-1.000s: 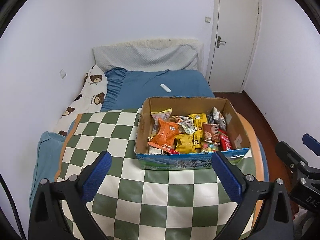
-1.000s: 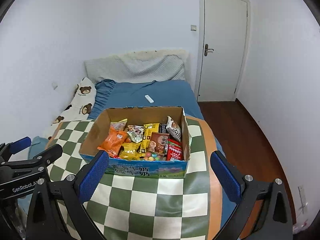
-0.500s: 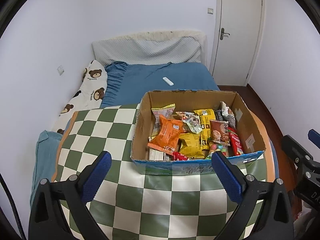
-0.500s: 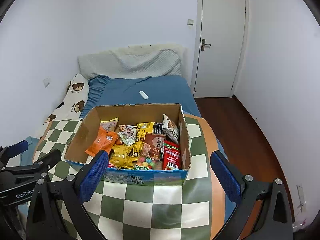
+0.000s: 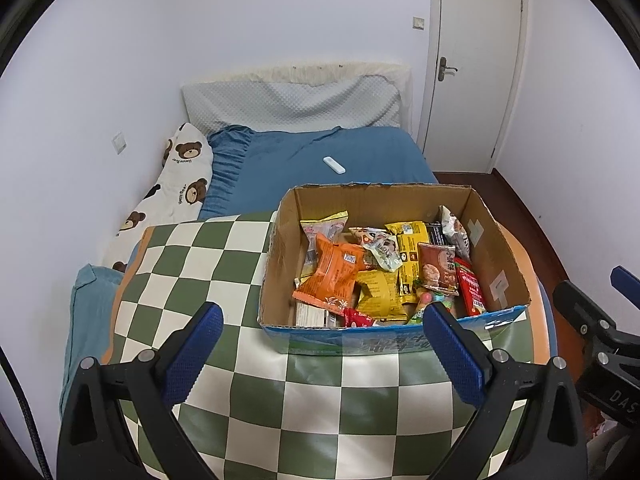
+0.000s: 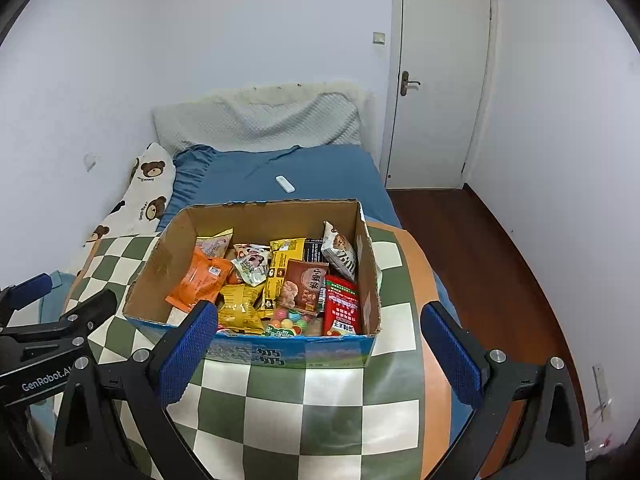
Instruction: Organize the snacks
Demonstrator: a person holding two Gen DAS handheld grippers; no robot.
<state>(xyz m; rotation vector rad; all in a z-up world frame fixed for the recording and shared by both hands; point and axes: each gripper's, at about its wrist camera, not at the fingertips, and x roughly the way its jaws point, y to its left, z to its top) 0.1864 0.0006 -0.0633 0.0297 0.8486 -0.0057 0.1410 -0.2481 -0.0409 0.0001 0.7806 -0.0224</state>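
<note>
An open cardboard box [image 5: 496, 236] stands on a green and white checked cloth [image 5: 208, 264]. It holds several snack packets: an orange bag [image 5: 334, 276], yellow bags [image 5: 376, 294], a brown packet [image 5: 436, 268] and a red packet [image 5: 470, 290]. The box [image 6: 160, 264] also shows in the right wrist view. My left gripper [image 5: 322, 318] is open and empty, above the cloth just before the box's near wall. My right gripper [image 6: 318, 318] is open and empty over the box's near edge. Each gripper shows at the edge of the other's view.
A bed with a blue sheet [image 5: 280, 160] lies behind the box, with a white remote [image 5: 334, 165] on it. A bear-print pillow [image 5: 176, 188] lies along the left wall. A white door [image 5: 476, 64] and a wooden floor [image 6: 480, 248] are at the right.
Both grippers have moved forward and higher toward the box, so I look further down into it. Both stay open and empty.
</note>
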